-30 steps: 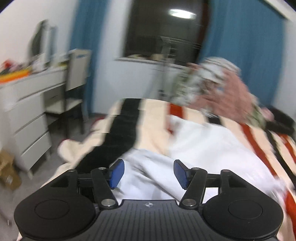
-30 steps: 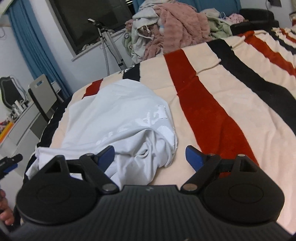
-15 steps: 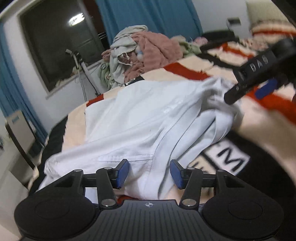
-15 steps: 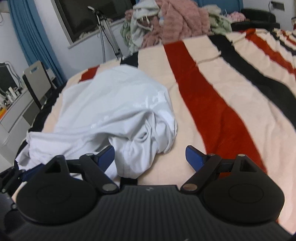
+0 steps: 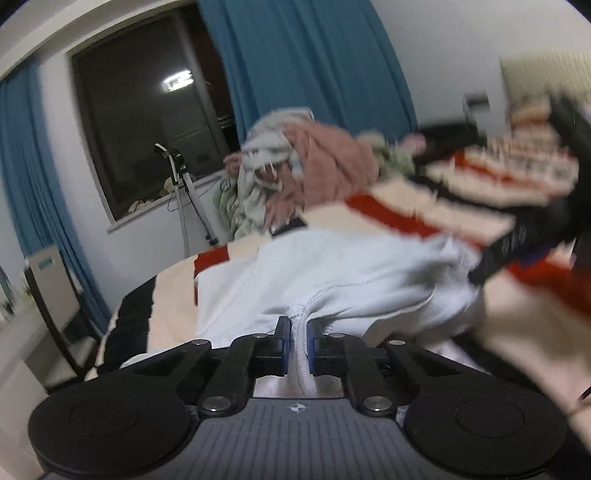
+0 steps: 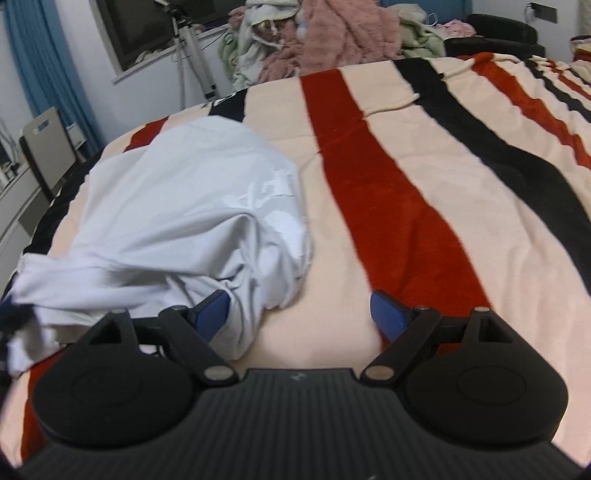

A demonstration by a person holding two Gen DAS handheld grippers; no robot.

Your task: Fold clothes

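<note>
- Lying rumpled on the bed (image 6: 424, 229): one white shirt (image 6: 192, 221), bunched into a heap near the bed's left edge, not flat or squared.
- Clamped on a rolled hem of the shirt: left tool (image 5: 295, 341), jaws nearly closed, fabric pinched between.
- Spread wide and holding nothing: right tool (image 6: 299, 314), low at the shirt's near bunched end, left finger against the cloth.
- Likely to slip if tugged hard; pinched roll looks thin. Lifting by one point could twist the heap further.
- Counted: one shirt, two tools, one clothes pile (image 6: 325, 33) beyond the bed.
</note>
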